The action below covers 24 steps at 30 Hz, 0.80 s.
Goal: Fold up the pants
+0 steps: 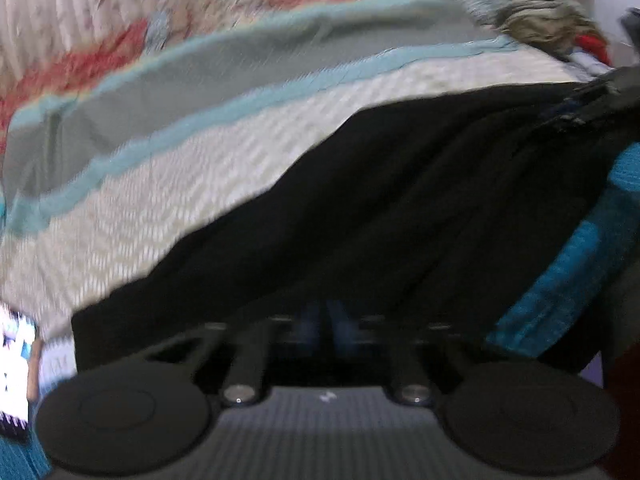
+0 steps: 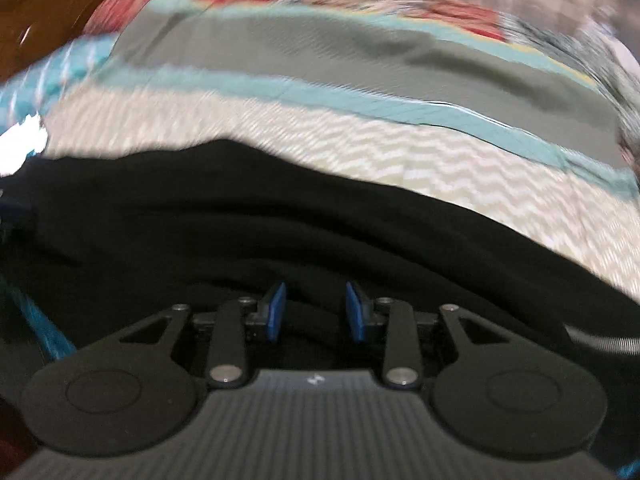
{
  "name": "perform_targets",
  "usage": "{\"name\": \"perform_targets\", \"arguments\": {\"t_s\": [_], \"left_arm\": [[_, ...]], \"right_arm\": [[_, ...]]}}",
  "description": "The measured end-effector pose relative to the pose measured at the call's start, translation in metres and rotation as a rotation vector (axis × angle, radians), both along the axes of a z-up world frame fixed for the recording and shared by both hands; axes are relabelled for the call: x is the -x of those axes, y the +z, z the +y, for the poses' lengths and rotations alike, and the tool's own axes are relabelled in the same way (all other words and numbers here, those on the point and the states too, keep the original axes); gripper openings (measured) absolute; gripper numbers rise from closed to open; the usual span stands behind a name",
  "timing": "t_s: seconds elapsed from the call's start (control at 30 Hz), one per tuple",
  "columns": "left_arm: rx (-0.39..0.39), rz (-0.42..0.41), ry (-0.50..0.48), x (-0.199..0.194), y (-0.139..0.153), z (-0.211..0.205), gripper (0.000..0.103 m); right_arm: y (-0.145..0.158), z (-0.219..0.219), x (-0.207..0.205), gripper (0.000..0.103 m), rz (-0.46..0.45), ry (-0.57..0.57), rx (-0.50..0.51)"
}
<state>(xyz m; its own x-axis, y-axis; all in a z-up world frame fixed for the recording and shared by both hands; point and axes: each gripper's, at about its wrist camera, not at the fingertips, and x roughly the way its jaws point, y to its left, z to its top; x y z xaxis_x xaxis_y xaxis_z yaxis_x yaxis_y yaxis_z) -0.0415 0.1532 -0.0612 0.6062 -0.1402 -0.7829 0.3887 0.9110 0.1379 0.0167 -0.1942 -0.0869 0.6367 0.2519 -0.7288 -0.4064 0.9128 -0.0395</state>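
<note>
Nearest in the left wrist view, the left gripper (image 1: 326, 320) is seen with its blue pads drawn together; dark cloth surrounds them, and whether a fold is pinched between them cannot be told through the blur. In the right wrist view the right gripper (image 2: 316, 312) is seen with its blue pads (image 2: 276, 312) standing apart, black cloth lying in the gap without being pressed.

Just beyond both tools the black pants (image 2: 280, 232) are spread over the bed, directly in front of and beneath each gripper. In the left view the pants' far edge is seen to rise from near left to far right; in the right view it falls from left to near right. The long axis is therefore judged to run crosswise between the two hands, with each hand at about the same nearness to the cloth. A fold is probably to be carried across that axis, away from the tools.

Farther off, the patterned bedspread (image 1: 200, 184) is laid with zigzag, teal and grey bands. At the far right of the left view a crumpled bundle of cloth (image 1: 548, 20) is left.
</note>
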Motion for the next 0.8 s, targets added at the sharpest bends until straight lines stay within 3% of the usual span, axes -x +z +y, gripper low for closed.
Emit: {"name": "perform_targets", "arguments": {"t_s": [0.1, 0.27, 0.3, 0.33, 0.53, 0.67, 0.8], "left_arm": [[0.102, -0.002, 0.078, -0.006, 0.007, 0.023, 0.002], [0.133, -0.044, 0.144, -0.007, 0.023, 0.038, 0.002], [0.138, -0.041, 0.154, -0.010, 0.023, 0.040, 0.002], [0.142, -0.040, 0.162, -0.007, 0.023, 0.041, 0.002], [0.192, -0.058, 0.146, 0.014, 0.036, 0.046, 0.003], [0.261, -0.047, 0.169, 0.020, 0.041, 0.060, 0.003], [0.327, -0.054, 0.215, 0.018, 0.044, 0.072, 0.006]], "right_arm": [[-0.009, 0.012, 0.000, 0.036, -0.015, 0.058, 0.093], [-0.023, 0.016, -0.007, 0.032, -0.035, 0.112, 0.182], [-0.024, 0.015, -0.007, 0.010, -0.040, 0.123, 0.181], [-0.021, 0.016, -0.003, 0.006, -0.046, 0.126, 0.175], [0.027, -0.012, 0.038, 0.005, -0.109, 0.112, 0.007], [0.035, -0.026, 0.085, 0.005, -0.051, 0.185, 0.006], [-0.004, -0.028, 0.106, 0.006, 0.066, 0.177, 0.065]]}}
